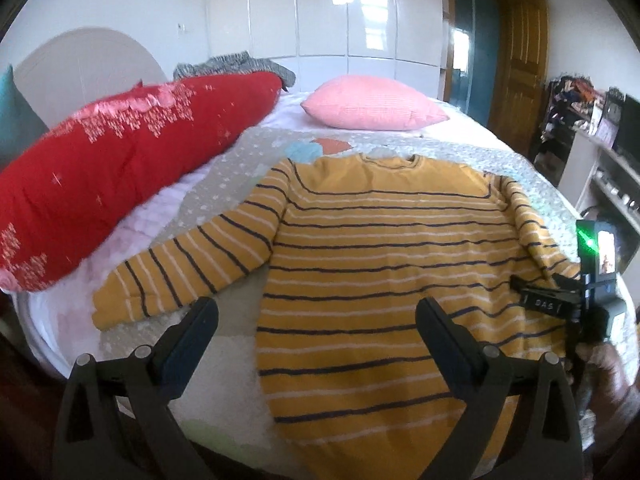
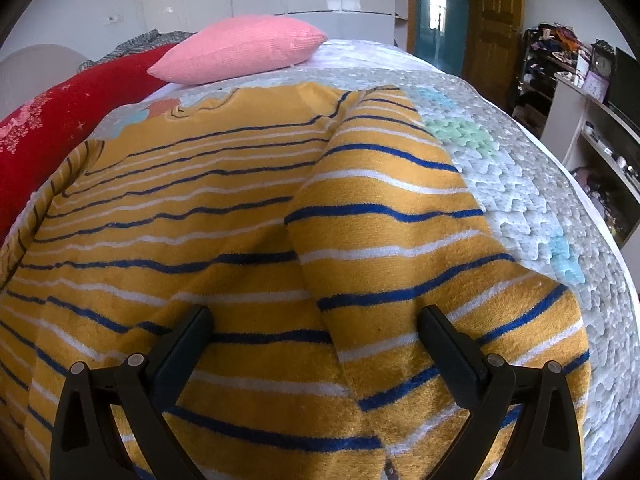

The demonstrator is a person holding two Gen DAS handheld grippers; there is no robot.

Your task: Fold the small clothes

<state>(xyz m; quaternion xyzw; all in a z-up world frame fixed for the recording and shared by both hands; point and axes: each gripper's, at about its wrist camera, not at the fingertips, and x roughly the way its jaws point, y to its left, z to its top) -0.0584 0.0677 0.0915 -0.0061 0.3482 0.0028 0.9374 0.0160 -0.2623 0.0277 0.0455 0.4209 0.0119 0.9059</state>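
yellow striped sweater (image 1: 384, 264) lay flat, front up, on the bed (image 1: 224, 168), neck toward the pink pillow (image 1: 372, 108) at the far end. body spread smooth w/ navy and white stripes running across. its sleeve on the left of the left wrist view (image 1: 188, 264) stretched out diagonally toward the red quilt (image 1: 120, 168), cuff near the bed edge. the other sleeve (image 2: 392, 216) was folded down along the body's right side, lying partly over the body in the right wrist view, cuff end close to the lens.

left tool (image 1: 316, 320) hovered over the lower hem area, jaws wide apart, nothing between them; one finger over the bedspread just beside the sweater's edge, the other over the striped body. contact w/ fabric couldn't be told.

right tool (image 2: 314, 328) sat low over the sweater, jaws also wide apart, straddling the line where the folded sleeve met the body. no fabric pinched between the fingers as far as seen. in the left wrist view the right tool (image 1: 536, 300) showed at the right edge by the folded sleeve, w/ a green light on its camera unit.

bed cover was a pale grey-white textured spread w/ pastel patches. red quilt lay rolled along the left side, a grey striped garment (image 1: 236, 64) bunched behind it. white wardrobe (image 1: 320, 8) and wooden door (image 1: 520, 64) stood behind the bed; cluttered shelves (image 2: 592, 112) on the right.
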